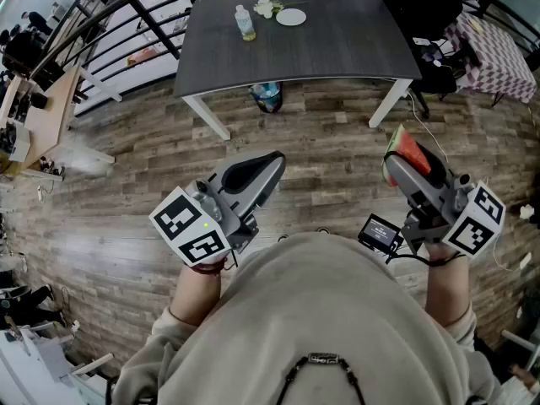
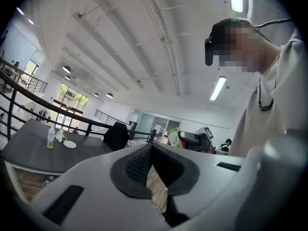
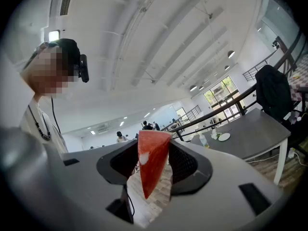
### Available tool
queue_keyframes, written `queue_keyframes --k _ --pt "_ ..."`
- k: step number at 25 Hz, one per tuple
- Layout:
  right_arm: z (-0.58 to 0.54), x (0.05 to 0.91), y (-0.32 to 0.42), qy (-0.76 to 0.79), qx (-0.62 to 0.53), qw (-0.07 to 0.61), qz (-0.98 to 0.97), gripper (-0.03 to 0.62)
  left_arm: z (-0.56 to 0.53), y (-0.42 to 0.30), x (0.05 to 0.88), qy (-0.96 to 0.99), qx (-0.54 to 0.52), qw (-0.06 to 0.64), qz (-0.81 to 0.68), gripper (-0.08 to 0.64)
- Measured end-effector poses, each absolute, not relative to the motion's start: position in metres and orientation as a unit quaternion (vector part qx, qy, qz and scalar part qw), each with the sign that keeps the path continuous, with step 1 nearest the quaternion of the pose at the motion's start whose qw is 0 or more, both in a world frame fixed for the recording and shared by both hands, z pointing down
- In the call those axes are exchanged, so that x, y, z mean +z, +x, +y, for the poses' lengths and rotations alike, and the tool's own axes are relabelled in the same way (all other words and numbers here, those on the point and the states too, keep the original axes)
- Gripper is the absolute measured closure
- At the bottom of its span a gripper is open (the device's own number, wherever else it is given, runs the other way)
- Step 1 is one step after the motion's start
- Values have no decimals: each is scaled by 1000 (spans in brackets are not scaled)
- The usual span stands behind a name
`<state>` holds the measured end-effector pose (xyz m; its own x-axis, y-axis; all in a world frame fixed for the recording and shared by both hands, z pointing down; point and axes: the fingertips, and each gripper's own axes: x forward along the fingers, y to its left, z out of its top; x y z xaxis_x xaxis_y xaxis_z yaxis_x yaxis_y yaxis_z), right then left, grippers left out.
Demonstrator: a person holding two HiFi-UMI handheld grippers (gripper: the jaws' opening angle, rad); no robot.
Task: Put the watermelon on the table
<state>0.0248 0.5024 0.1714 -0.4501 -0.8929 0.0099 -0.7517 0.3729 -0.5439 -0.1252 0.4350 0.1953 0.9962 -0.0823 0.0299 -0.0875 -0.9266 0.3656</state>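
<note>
Head view, right gripper: My right gripper [image 1: 400,160] is held level above the wooden floor [image 1: 126,167]. Its jaws grip the watermelon [image 1: 407,148], a red wedge with a green rind that stands up out of the jaw tips.
Head view, left gripper: My left gripper [image 1: 272,162] is level too, with its jaws together and nothing between them. I judge it idle because one gripper is enough for the wedge.
Head view, surface: The dark surface [image 1: 337,45] lies well ahead of both pairs of jaws, so the watermelon is not on it yet. A bottle [image 1: 245,24] and a white plate [image 1: 291,17] stand near its far edge, well beyond the jaws, and the near part is bare.
Left gripper view: The jaws meet at their tips, and only floor shows through the gap below them. The surface sits ahead and to the left of the jaws; the wedge-carrying gripper sits to their right.
Right gripper view: The watermelon sits between the jaws with the pads pressing its flat red faces, broad end up and point hanging down. The jaws stand wide because the wedge is thick. The surface is ahead and to the right of them.
Stage, my judgement: This is the carry, before the approach.
Next, my judgement: I need to bring these jaws over the bare near part, lower them, then release.
Risk: The tapered faces could slip down through the pads.
</note>
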Motion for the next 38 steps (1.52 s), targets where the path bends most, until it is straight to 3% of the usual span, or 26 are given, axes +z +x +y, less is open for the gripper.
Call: queue_keyframes --k 9,31,38 --pt "500 179 33 -508 -238 131 818 387 410 -100 182 990 22 131 -36 561" --pt "500 216 94 -504 -256 108 818 387 417 -20 220 981 22 186 -55 561" --pt "501 231 111 -503 -257 110 818 387 430 8 228 984 65 158 -42 561"
